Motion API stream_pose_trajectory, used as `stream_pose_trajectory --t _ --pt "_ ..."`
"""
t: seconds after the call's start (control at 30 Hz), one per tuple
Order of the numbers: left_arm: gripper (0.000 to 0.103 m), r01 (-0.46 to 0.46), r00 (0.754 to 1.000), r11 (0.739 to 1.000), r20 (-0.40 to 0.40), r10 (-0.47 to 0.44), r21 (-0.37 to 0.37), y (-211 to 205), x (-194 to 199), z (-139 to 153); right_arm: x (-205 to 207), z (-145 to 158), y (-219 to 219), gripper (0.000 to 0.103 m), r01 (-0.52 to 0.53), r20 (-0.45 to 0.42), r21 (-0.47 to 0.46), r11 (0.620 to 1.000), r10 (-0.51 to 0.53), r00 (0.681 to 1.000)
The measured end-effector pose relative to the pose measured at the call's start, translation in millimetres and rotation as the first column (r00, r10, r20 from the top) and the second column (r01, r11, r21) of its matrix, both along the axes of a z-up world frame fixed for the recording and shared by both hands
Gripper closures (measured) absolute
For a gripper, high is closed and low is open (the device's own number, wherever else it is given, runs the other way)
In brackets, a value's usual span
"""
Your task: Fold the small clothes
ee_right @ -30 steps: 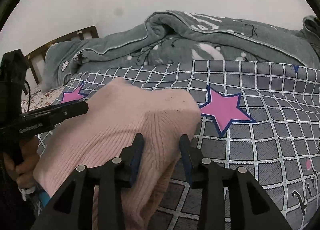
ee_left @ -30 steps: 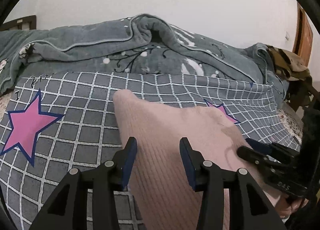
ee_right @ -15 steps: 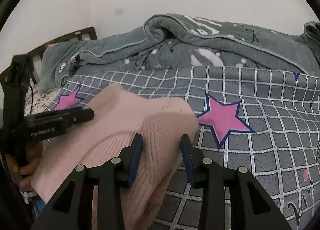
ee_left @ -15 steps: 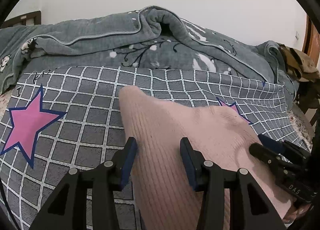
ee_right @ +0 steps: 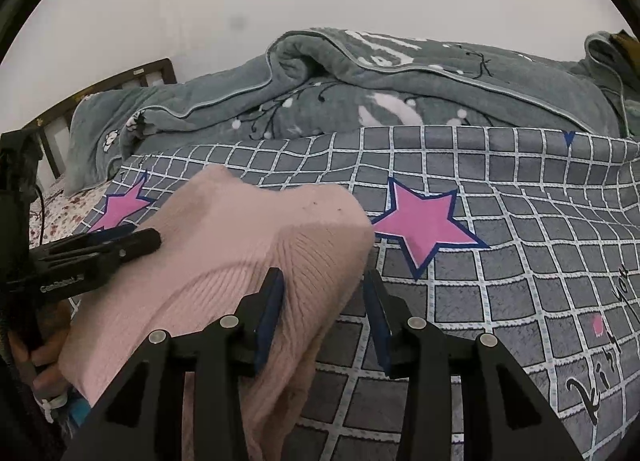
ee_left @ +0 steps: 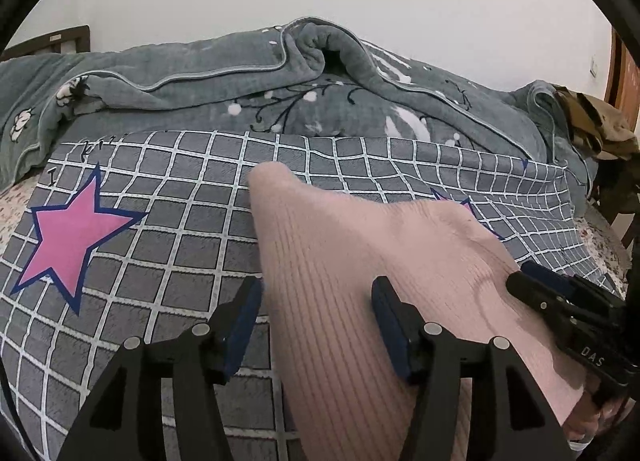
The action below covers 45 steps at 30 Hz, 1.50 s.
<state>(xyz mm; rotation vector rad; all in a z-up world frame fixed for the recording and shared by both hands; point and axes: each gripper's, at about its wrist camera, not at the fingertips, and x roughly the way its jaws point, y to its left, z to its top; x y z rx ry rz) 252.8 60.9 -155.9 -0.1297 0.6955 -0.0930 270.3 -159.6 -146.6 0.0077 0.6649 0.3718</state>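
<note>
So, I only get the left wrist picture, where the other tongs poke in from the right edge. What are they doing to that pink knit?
Observer: The right tongs straddle the right edge of the pink sweater. One pad is against the knit and the other is clear of it over the blanket, so they are not pinching.
Visitor: What lies beyond that edge?
Observer: A whole pink star printed on the checked blanket, just right of the sweater. Your view shows only its tips.
Visitor: Anything else printed there?
Observer: Black handwritten-style lettering near the blanket's right side.
</note>
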Motion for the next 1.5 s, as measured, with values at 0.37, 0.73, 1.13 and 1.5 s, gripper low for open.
stream_pose_trajectory --t 0.37,0.73,1.13,1.5 --pt "0.047 0.004 1.000 0.999 -0.023 -0.005 -0.044 3 -15 -4 -17 1 -5 0.064 0.015 0.005 0.002 1.000 -0.015 1.000" --pt "0.047 -0.016 0.999 0.997 -0.038 0.013 -0.079 8 -29 -4 -38 11 -8 0.064 0.028 0.048 -0.047 0.998 -0.026 0.999" --pt "0.042 0.006 1.000 0.998 -0.016 -0.007 -0.056 1 -74 4 -66 19 -4 0.063 0.015 0.018 -0.034 0.999 -0.015 1.000" --pt "0.030 -0.099 0.995 0.987 0.005 0.099 0.129 -18 -143 22 -141 41 -10 0.063 0.096 0.028 -0.064 0.993 -0.095 0.995"
